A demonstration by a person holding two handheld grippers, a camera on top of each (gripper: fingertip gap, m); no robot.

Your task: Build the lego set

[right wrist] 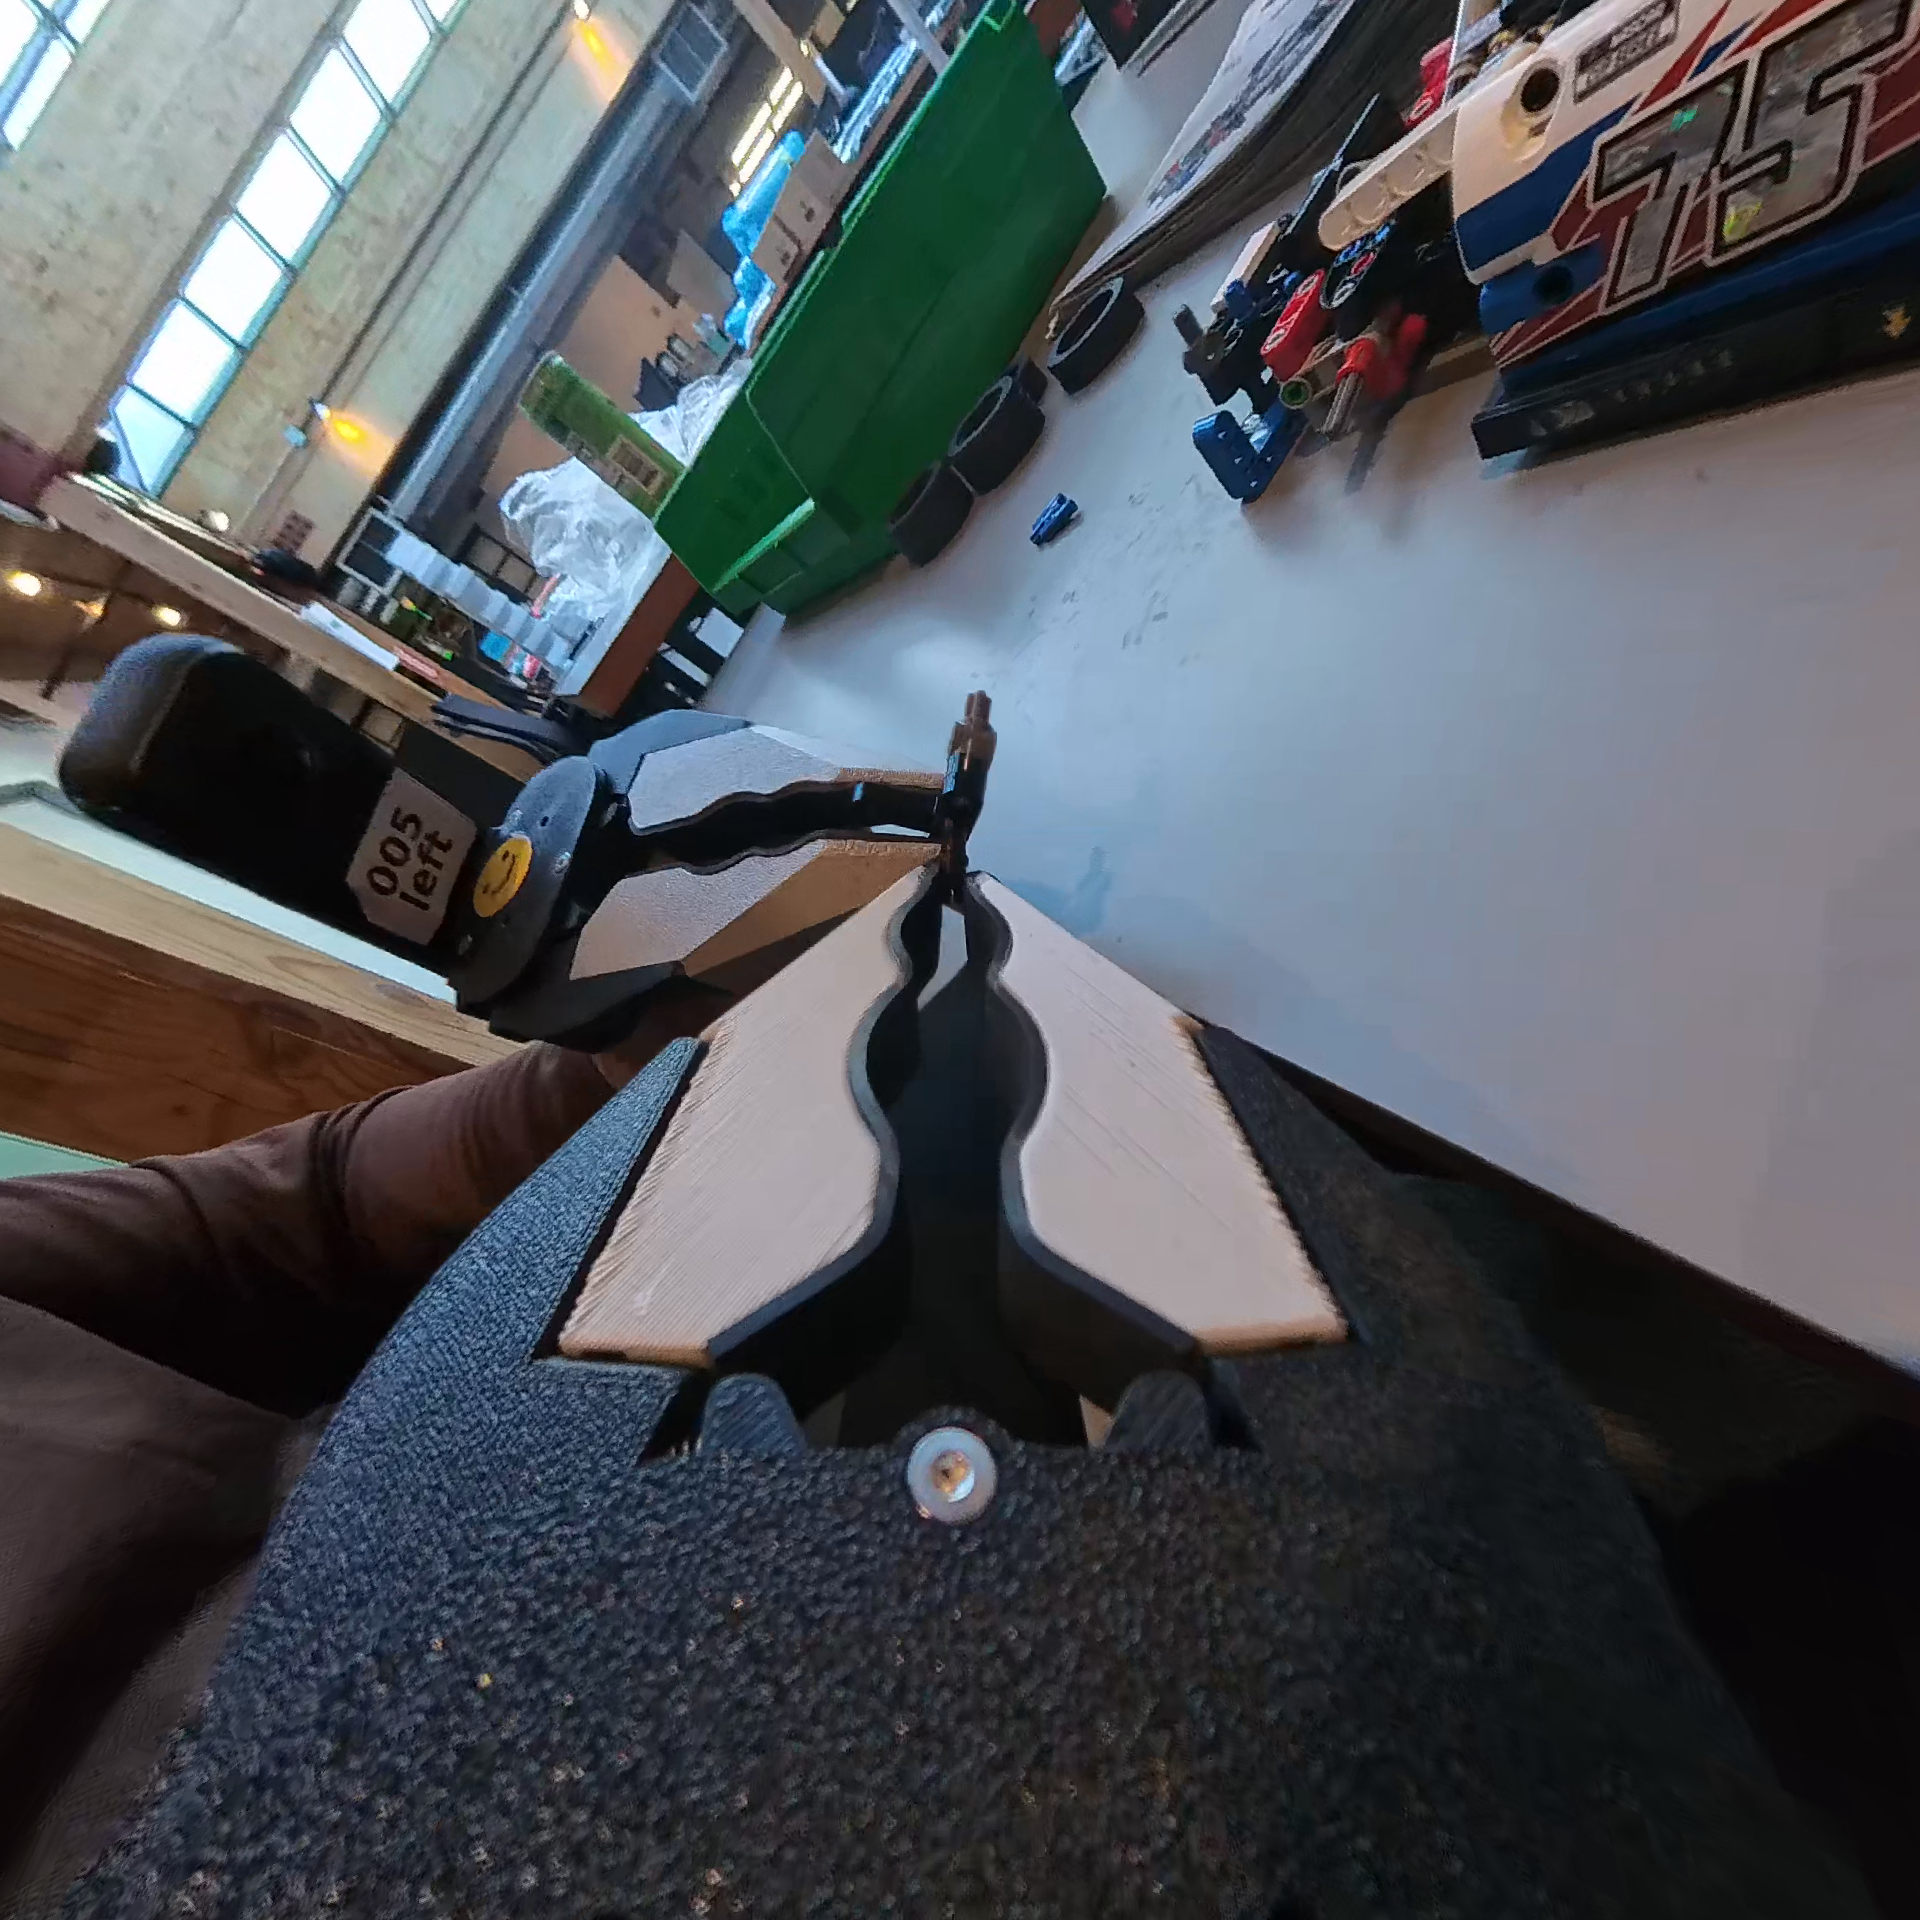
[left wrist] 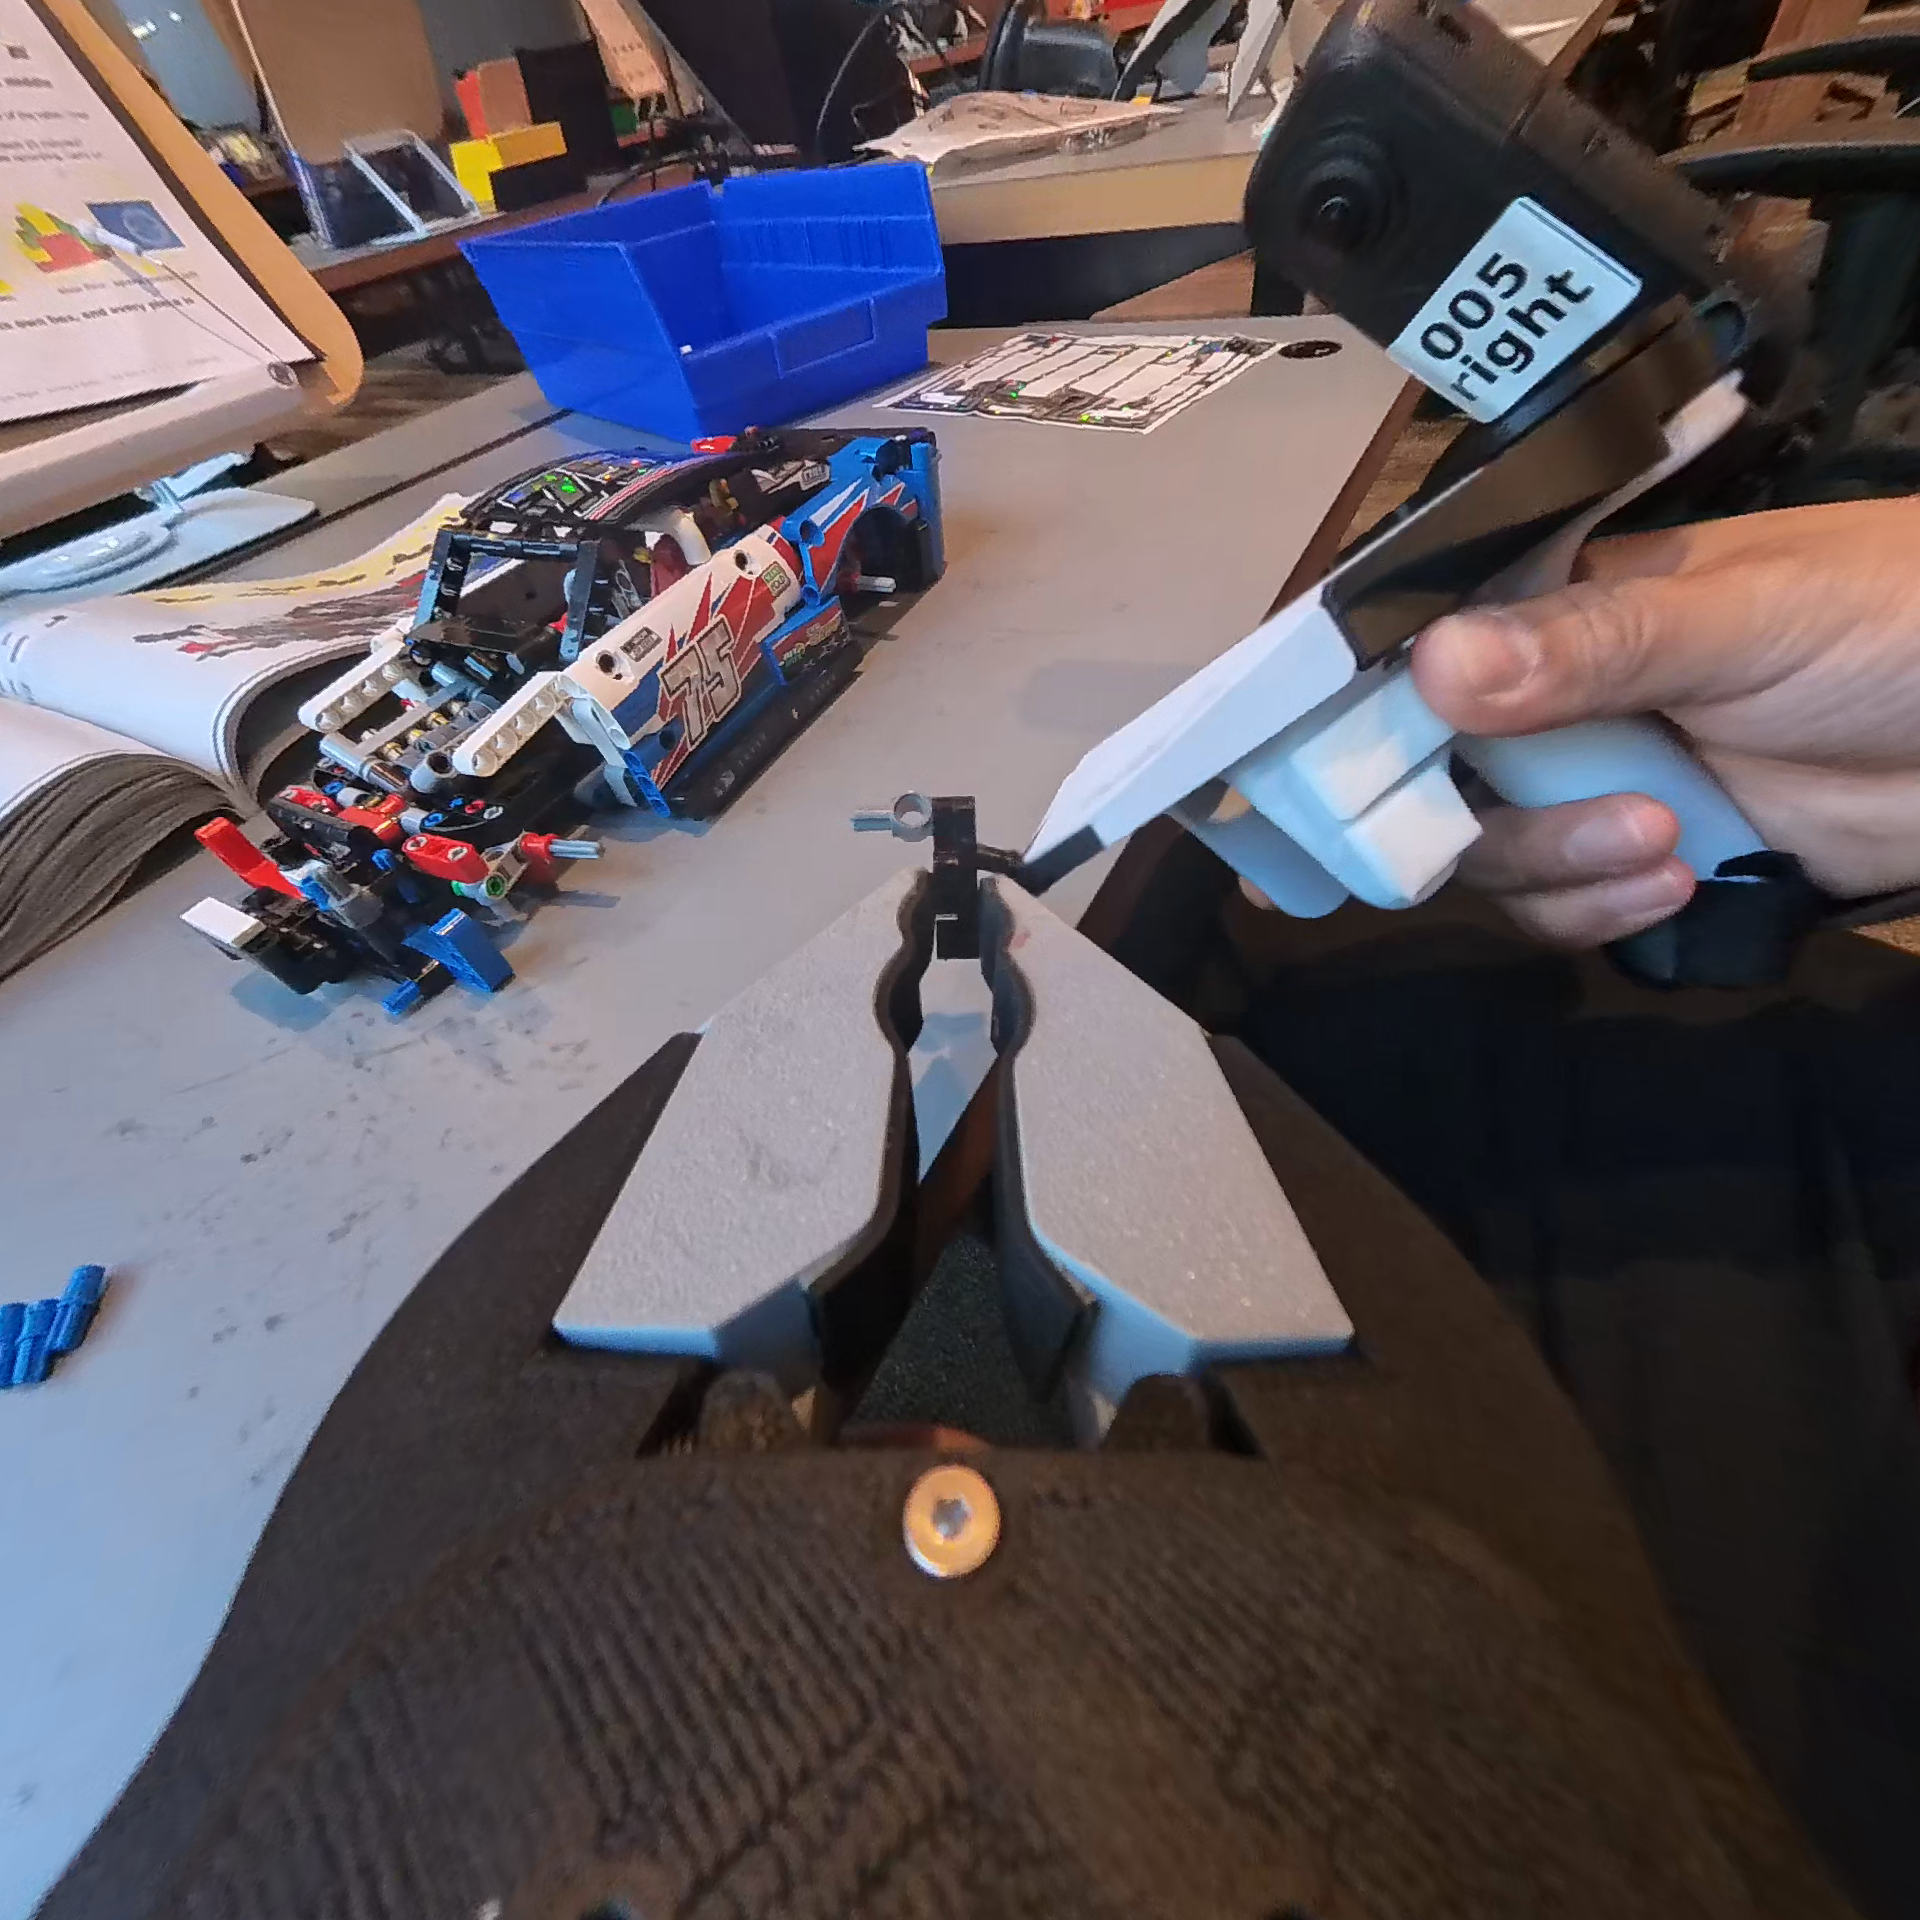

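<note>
Gripping a small black lego piece (left wrist: pixel 954 873) at its tips, the left hand-held gripper (left wrist: pixel 951 914) is seen above the worktop (left wrist: pixel 1091 582); the lego car (left wrist: pixel 665 644) is left of it. Right view: the right hand-held gripper (right wrist: pixel 954 883) is clenched on the same piece's pin.

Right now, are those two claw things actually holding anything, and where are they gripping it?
Yes. The left gripper clamps the lower end of a small black Lego piece. The right gripper pinches a thin black pin sticking from its side.
</note>
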